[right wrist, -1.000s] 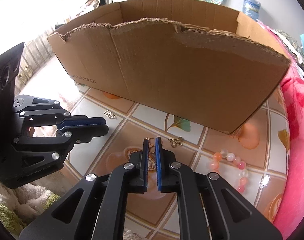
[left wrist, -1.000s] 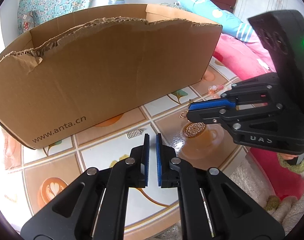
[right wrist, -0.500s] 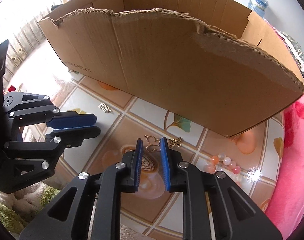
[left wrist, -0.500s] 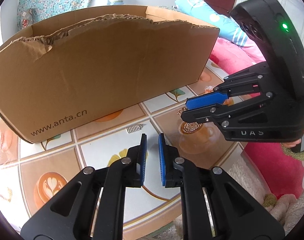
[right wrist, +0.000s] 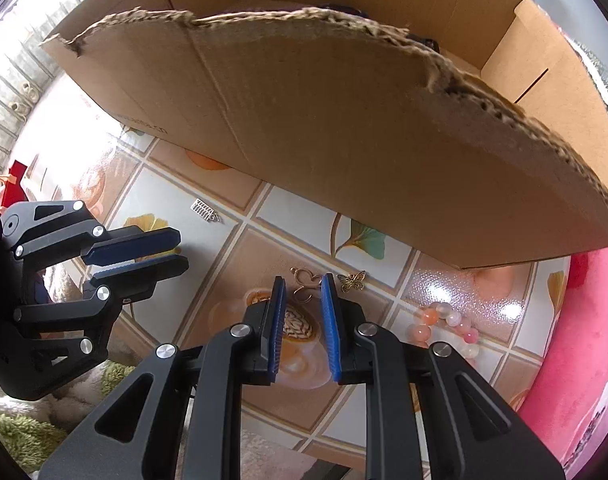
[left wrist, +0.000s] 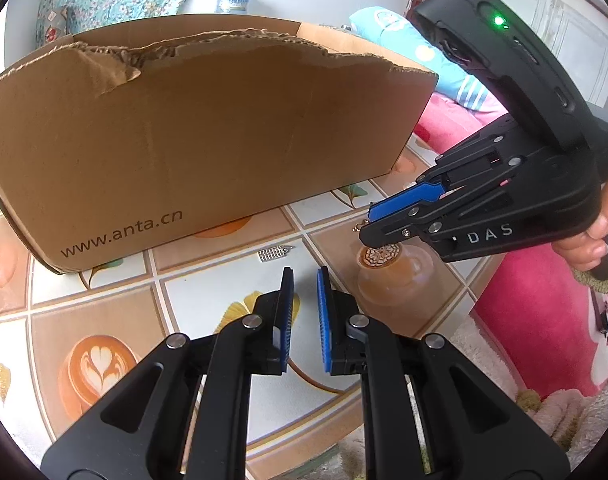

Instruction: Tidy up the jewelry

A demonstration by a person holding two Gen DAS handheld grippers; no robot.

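Left gripper (left wrist: pixel 301 276): hovers over the table (left wrist: pixel 103 304), slanted down toward it, jaws a little apart, nothing between them. Just ahead of its tips, on a white tile: small silver ribbed charm (left wrist: pixel 272 254), flat, touching nothing, free table all around.

Right gripper (right wrist: pixel 301 280): points almost straight down, held by a hand (left wrist: pixel 596 236) at the right of the left wrist view. Jaws have just been opening and stand narrowly apart. In its own view, frames the gold heart charm (right wrist: pixel 306 282) between the two blue pads; pads not pressing on it. Cannot tell whether the tips touch the table.

Just right of the heart, apart from it: bronze butterfly charm (right wrist: pixel 352 281). Further right, near the pink cushion (right wrist: pixel 584 340): bead bracelet (right wrist: pixel 444 320) of pink, orange and white beads.

Behind all the jewelry: large cardboard box (left wrist: pixel 203 140), open on top, front wall with a ragged torn upper edge. Stands directly on the table; lower front edge runs close behind the charms, near but not touching.

Room for moving: only the strip of table between the box front and the near table edge. Closed on the right by the pink cushion; the bracelet lies in the narrowest corner. More open on the left side, beyond the silver charm.
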